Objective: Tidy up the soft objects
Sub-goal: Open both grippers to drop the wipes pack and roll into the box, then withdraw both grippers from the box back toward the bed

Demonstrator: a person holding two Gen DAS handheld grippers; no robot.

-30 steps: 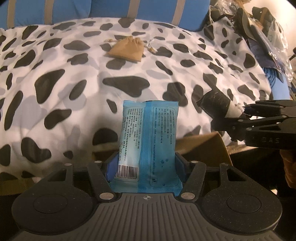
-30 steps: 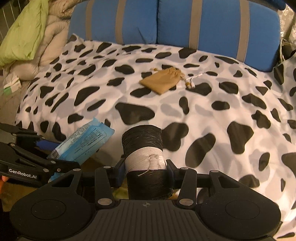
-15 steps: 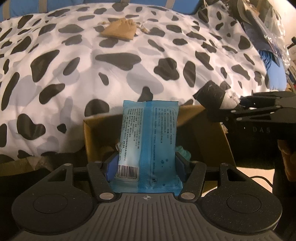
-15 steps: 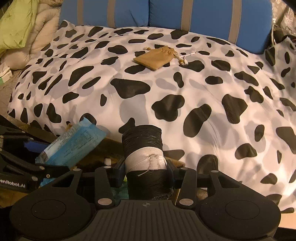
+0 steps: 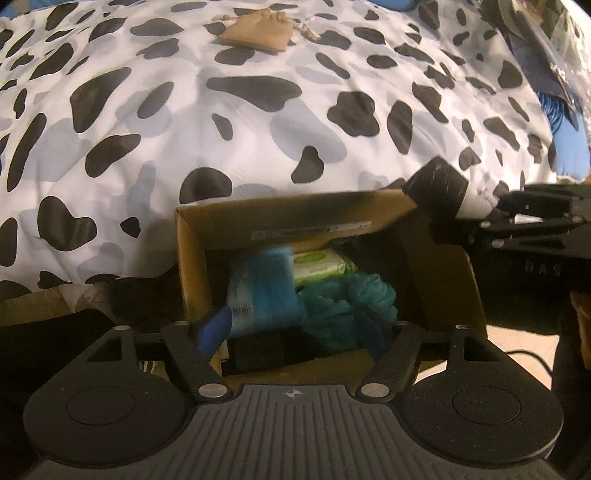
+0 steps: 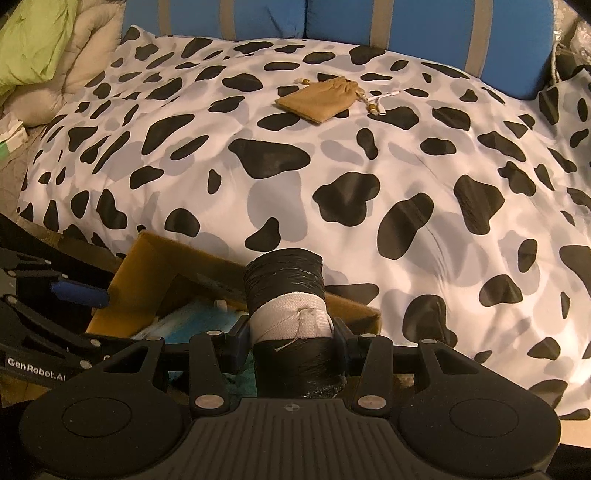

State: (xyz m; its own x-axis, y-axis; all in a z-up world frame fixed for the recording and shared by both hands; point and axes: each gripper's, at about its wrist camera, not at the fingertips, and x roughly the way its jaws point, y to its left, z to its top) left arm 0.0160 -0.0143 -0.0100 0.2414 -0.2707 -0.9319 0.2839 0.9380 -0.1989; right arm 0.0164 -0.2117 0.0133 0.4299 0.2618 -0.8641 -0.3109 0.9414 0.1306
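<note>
My left gripper (image 5: 295,328) is open above a cardboard box (image 5: 207,221). The blue wipes pack (image 5: 262,291) is blurred, loose between the spread jaws, inside the box beside a green-white pack (image 5: 321,264) and a teal fluffy item (image 5: 351,302). My right gripper (image 6: 288,332) is shut on a black roll with a white band (image 6: 284,291), held over the box's right edge (image 6: 354,306); the roll also shows in the left wrist view (image 5: 439,188). A tan drawstring pouch (image 6: 321,94) lies far back on the cow-print duvet (image 6: 369,155).
Blue cushions (image 6: 424,29) with tan stripes stand behind the duvet. A green pillow and a beige quilt (image 6: 74,66) lie at the far left. Clutter and a blue item (image 5: 554,107) sit at the right edge of the bed.
Both grippers moved back toward the box. My left gripper opened and let the blue wipes pack drop into the box. The right gripper still holds the black roll.
</note>
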